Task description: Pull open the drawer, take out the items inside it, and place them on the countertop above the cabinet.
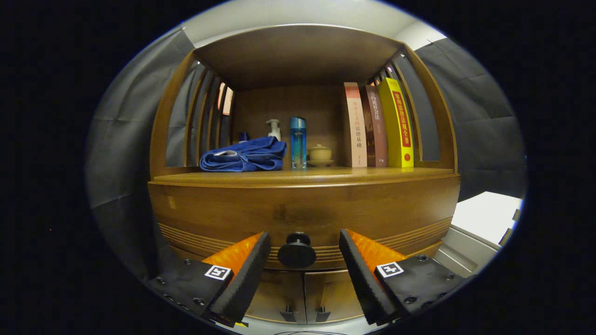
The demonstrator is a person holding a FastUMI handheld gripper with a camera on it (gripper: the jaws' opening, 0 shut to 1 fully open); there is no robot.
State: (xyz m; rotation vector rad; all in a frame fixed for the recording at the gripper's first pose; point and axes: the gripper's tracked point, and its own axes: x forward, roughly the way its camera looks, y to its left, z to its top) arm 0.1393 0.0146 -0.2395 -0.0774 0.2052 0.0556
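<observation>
The gripper (305, 251) is wide open, with one finger on each side of the round dark knob (296, 251). Neither finger touches the knob. The knob sits in the middle of the drawer (302, 211), which is shut. The drawer is brown wood with thin lines cut along its bottom edge.

Above the drawer is the countertop (302, 177). On it lies a folded blue towel (244, 156). Next to it stand a white pump bottle (274, 129), a tall blue bottle (298, 142) and a small yellow cup (320, 155). Three books (377, 125) stand at the right, with writing down their backs that is too small to read.

Two little cabinet doors (305, 295) sit below the drawer. Grey cloth walls (121, 153) hang on both sides.
</observation>
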